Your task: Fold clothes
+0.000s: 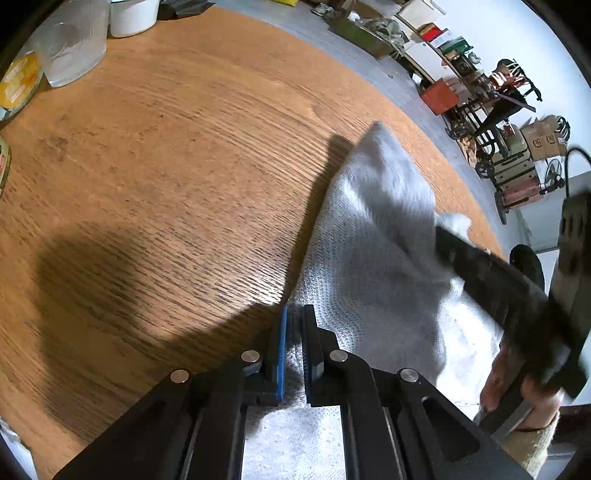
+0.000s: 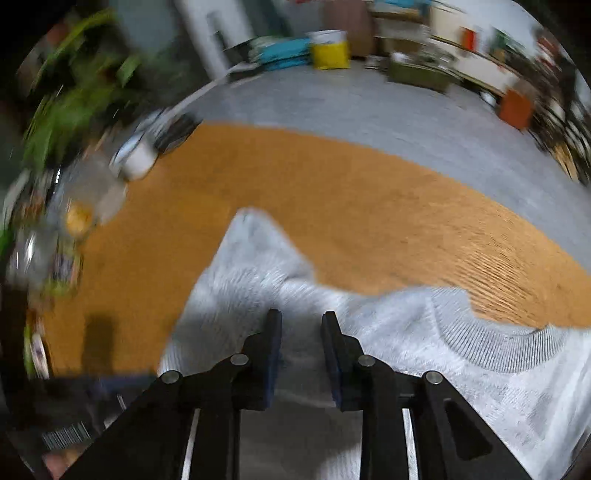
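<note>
- Lies on the wooden table (image 1: 155,192), toward its near right side: a light grey knit sweater (image 1: 369,280), ribbed collar (image 2: 502,347) visible in the right wrist view.
- Stands raised off the tabletop: one fold of the sweater, peaking to a point and casting a dark shadow on the wood beside it.
- Clenched on the sweater's near edge: left gripper (image 1: 293,332), blue-faced pads almost together with a pinch of knit between them.
- Hovers over the sweater, jaws a moderate gap apart: right gripper (image 2: 301,332); grey fabric shows in the gap, but cannot tell through the blur whether the pads press on it.
- Seen from the left wrist view: the right gripper's dark body at the sweater's far side, a hand (image 1: 517,391) in a pale knit cuff wrapped round its handle.
- Stand at the table's far left corner, well apart from the sweater: a clear ribbed glass (image 1: 74,44), a white cup (image 1: 133,16), a jar with a yellow label (image 1: 18,81).
</note>
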The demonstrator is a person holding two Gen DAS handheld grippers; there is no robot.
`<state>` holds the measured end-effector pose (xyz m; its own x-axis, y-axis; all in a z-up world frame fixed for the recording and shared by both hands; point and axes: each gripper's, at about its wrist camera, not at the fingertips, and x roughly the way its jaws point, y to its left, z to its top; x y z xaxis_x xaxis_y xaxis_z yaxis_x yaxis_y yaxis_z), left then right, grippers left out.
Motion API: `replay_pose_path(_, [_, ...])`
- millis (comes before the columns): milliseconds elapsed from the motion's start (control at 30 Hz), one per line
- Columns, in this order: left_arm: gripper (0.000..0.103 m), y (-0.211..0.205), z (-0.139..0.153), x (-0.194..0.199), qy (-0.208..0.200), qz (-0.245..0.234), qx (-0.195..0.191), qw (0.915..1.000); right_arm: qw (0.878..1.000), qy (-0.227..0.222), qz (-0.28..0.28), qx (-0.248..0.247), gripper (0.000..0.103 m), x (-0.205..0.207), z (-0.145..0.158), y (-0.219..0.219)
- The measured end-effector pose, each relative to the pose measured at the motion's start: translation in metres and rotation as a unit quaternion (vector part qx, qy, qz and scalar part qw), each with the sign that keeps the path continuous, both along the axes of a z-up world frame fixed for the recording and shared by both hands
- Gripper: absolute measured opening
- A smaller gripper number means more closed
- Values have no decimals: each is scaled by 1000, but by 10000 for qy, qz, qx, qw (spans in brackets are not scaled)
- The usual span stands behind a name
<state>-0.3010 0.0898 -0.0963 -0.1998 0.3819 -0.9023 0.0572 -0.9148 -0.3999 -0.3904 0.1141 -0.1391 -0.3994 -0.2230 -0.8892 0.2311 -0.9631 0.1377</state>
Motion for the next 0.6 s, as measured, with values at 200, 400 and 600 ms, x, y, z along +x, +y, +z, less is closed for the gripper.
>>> replay_pose_path(200, [8,5,0,6,31,-32,-169,9998,9987,157,477,-86,31,27,-2,15])
replay_pose_path(400, [9,4,2,11,30,-7,-211,9998,9987,298,-405,-79,24,0,-14,30])
replay_pose_path(600, [9,7,6,14,93,1,-264,9996,9878,933,-630,1077,25,-25,-16,-4])
